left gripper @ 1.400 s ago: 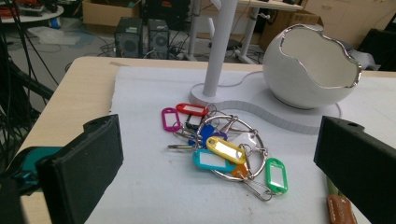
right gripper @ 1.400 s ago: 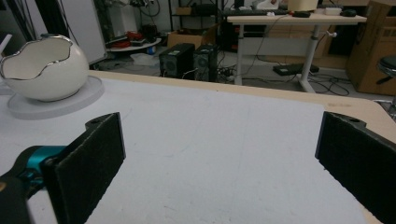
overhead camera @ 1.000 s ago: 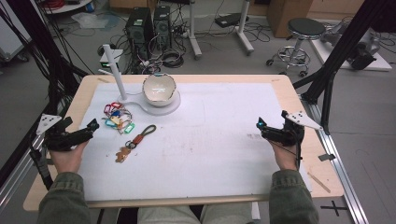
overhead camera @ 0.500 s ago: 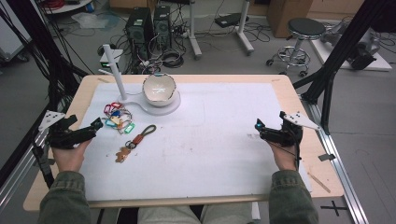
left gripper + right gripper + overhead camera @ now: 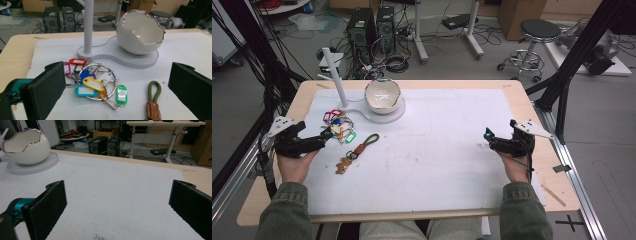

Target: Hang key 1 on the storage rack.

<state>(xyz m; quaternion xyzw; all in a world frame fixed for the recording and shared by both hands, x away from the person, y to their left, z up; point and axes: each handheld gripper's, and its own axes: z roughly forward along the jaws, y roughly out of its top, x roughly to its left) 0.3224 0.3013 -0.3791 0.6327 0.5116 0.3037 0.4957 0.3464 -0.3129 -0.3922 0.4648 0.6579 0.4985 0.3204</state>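
Two wide-open, empty tongs: left tongs (image 5: 323,140) level toward key bunch (image 5: 338,126), right tongs (image 5: 488,139) low over mat.

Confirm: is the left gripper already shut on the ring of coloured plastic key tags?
No, the left gripper has its jaws spread wide, with the ring of coloured plastic key tags lying untouched on the white mat between them.

Even, soft indoor light, faint shadows, no glare, high view perhaps slightly blurred
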